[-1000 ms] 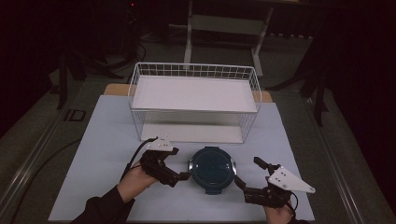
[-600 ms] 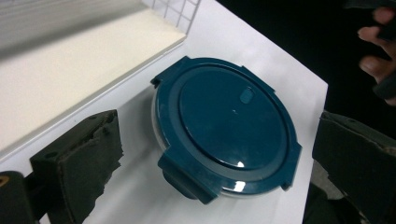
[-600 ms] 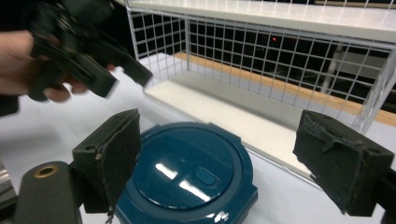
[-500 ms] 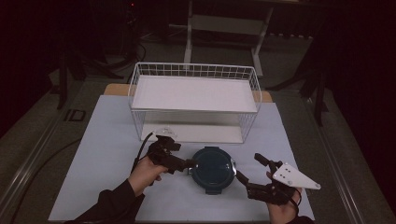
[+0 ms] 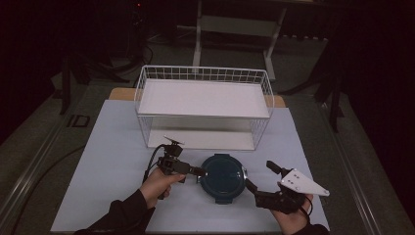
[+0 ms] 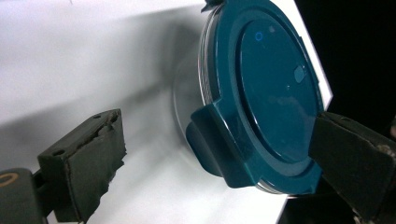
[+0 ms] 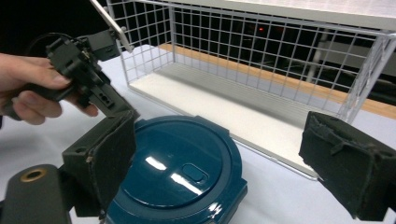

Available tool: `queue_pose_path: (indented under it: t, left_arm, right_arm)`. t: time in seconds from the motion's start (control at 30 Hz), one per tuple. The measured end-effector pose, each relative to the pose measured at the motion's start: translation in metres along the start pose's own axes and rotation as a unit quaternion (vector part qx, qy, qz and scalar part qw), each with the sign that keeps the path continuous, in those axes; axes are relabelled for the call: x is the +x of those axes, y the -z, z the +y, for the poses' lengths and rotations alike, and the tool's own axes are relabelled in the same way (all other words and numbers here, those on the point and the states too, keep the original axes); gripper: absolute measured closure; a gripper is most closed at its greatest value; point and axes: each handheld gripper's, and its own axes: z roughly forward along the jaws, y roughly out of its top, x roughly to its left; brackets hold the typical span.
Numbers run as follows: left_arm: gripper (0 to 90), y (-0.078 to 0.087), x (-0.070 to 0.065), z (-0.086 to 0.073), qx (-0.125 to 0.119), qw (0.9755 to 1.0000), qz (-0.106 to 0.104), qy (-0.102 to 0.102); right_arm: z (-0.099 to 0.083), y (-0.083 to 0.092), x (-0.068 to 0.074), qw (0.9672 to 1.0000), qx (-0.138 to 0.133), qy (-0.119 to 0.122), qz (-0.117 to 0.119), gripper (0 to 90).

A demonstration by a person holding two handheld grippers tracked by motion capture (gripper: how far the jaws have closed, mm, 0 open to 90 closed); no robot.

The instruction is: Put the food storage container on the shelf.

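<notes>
left gripper (image 5: 199, 172): black, cabled | right gripper (image 5: 259, 177): black, grey triangular plate | sleeves: dark

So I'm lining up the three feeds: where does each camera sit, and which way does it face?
High view: above the person's side, looking forward and down at the table; both forearms show.
Left gripper view: rides the left gripper, facing the teal container; its jaws show.
Right gripper view: rides the right gripper, facing the wire rack; its jaws show.
All three share the container.

Left gripper (image 5: 199, 172) open, level; right gripper (image 5: 260, 176) open wide.
</notes>
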Motion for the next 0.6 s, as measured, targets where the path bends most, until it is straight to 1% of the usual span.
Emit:
queue_pose_path:
  t: [0.03,0.07,0.1,0.17,0.2,0.23,0.27,0.33,0.4,0.43,0.47,0.5,0.53,0.57,0.6]
  left_arm:
    - [8.4,0.000,0.000,0.000,0.000,1.0000,0.000,0.000]
    - [8.4,0.000,0.000,0.000,0.000,1.0000,0.000,0.000]
    - [15.5,0.000,0.005,-0.002,0.001,0.9993,-0.016,0.034]
    - [21.9,-0.001,0.006,-0.004,0.007,0.9987,-0.024,0.045]
    - [25.3,-0.001,0.006,-0.004,0.007,0.9987,-0.024,0.045]
    - [25.3,-0.002,0.007,-0.005,0.008,0.9982,-0.030,0.052]
    - [31.9,-0.002,0.007,-0.006,0.009,0.9978,-0.035,0.056]
    - [37.5,-0.004,0.009,-0.007,0.011,0.9962,-0.048,0.071]
    - [43.1,-0.006,0.011,-0.008,0.014,0.9953,-0.055,0.078]
    - [44.1,-0.007,0.012,-0.008,0.015,0.9946,-0.058,0.085]
    - [46.9,-0.007,0.012,-0.008,0.015,0.9946,-0.058,0.085]
    - [48.6,-0.009,0.013,-0.008,0.020,0.9940,-0.064,0.086]
    - [49.1,-0.009,0.013,-0.008,0.020,0.9940,-0.064,0.086]
    - [50.6,-0.011,0.014,-0.008,0.020,0.9930,-0.072,0.092]
    - [50.8,-0.011,0.014,-0.008,0.020,0.9930,-0.072,0.092]
  right_arm:
    - [0.000,0.000,0.000,1.0000,0.000,0.000,0.000,10.5]
    - [0.000,-0.001,0.001,1.0000,0.004,0.003,0.005,10.5]
    - [-0.001,-0.001,0.003,0.9999,0.003,0.007,0.006,10.6]
    - [-0.001,-0.002,0.005,0.9998,0.004,0.016,0.004,10.6]
    - [-0.001,-0.002,0.005,0.9998,0.004,0.016,0.004,10.6]
    - [-0.001,-0.002,0.006,0.9998,0.006,0.018,0.006,10.6]
    - [-0.002,-0.003,0.007,0.9997,0.007,0.020,0.008,10.6]
    - [-0.002,-0.004,0.008,0.9997,0.009,0.022,0.010,10.6]
    - [-0.002,-0.005,0.008,0.9997,0.010,0.021,0.011,10.6]
    - [-0.002,-0.005,0.008,0.9997,0.011,0.021,0.010,10.6]
    - [-0.002,-0.005,0.008,0.9997,0.011,0.021,0.010,10.6]
    - [-0.002,-0.004,0.007,0.9997,0.010,0.020,0.010,10.6]
    - [-0.002,-0.004,0.007,0.9997,0.010,0.020,0.010,10.6]
    - [-0.002,-0.003,0.007,0.9997,0.009,0.020,0.007,10.6]
    - [-0.002,-0.003,0.007,0.9997,0.009,0.020,0.007,10.6]
